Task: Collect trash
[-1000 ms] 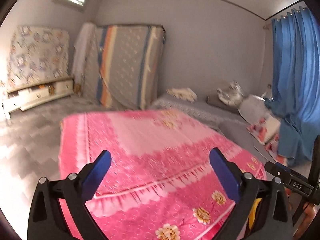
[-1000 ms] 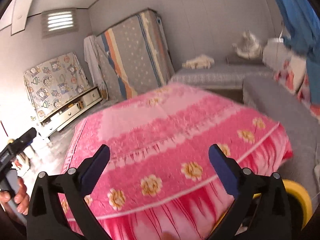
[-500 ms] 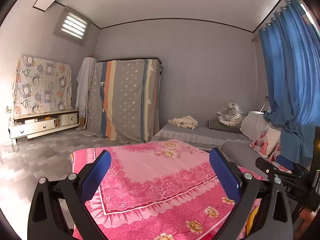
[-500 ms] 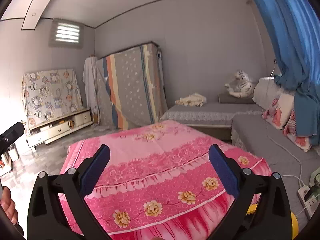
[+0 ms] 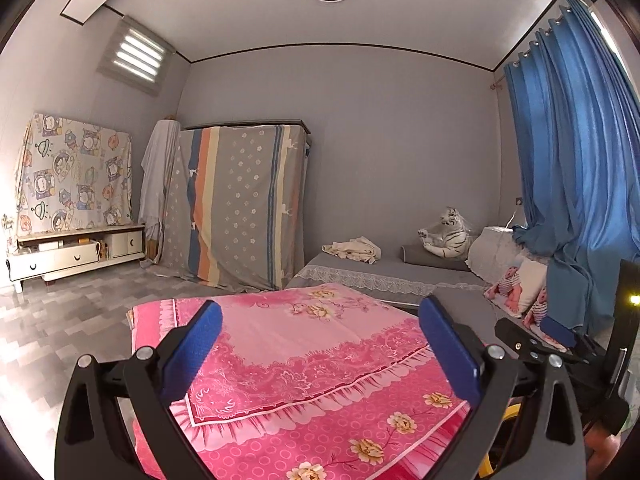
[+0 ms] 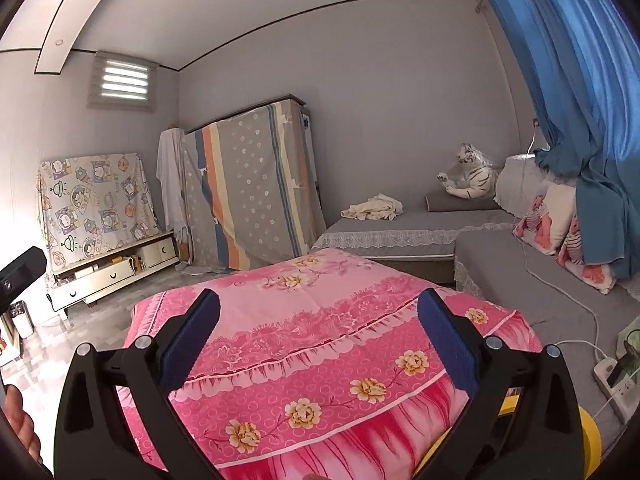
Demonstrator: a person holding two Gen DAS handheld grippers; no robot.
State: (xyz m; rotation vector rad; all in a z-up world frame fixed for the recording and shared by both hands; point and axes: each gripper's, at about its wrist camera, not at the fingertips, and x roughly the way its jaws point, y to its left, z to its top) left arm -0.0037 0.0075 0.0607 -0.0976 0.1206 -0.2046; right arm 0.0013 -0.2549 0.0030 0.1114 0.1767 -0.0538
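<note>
Over the near edge of the pink floral bedspread [image 5: 304, 364], both tools held level, looking across the room rather than down. Left gripper [image 5: 320, 352]: blue pads spread wide, nothing between them. Right gripper [image 6: 318, 350]: same, jaws apart and empty. The right tool's tip also shows at the right margin of the left view, so the two are carried side by side, close together.

Judgement: this raised, forward-facing carriage reads as scanning the room for something to pick up, not as an approach to any one item. Open jaws fit that; nothing is committed yet.

Trash: none identifiable in either view. The bedspread top is bare from corner to corner. The grey couch [image 6: 400, 224] beyond the bed's far edge carries a crumpled cream cloth [image 6: 374, 206] and a plush white tiger [image 6: 472, 178]; whether the cloth counts as litter cannot be told. The floor at the bed's left side looks clean where visible.

A yellow round object [image 6: 588, 436] sits low beneath the right gripper at the bed's near right corner, possibly a bin, mostly hidden. White power strip [image 6: 614, 380] with cable lies on the grey seat at the right.

A hand [image 6: 18, 420] shows at the right view's lower left margin.
</note>
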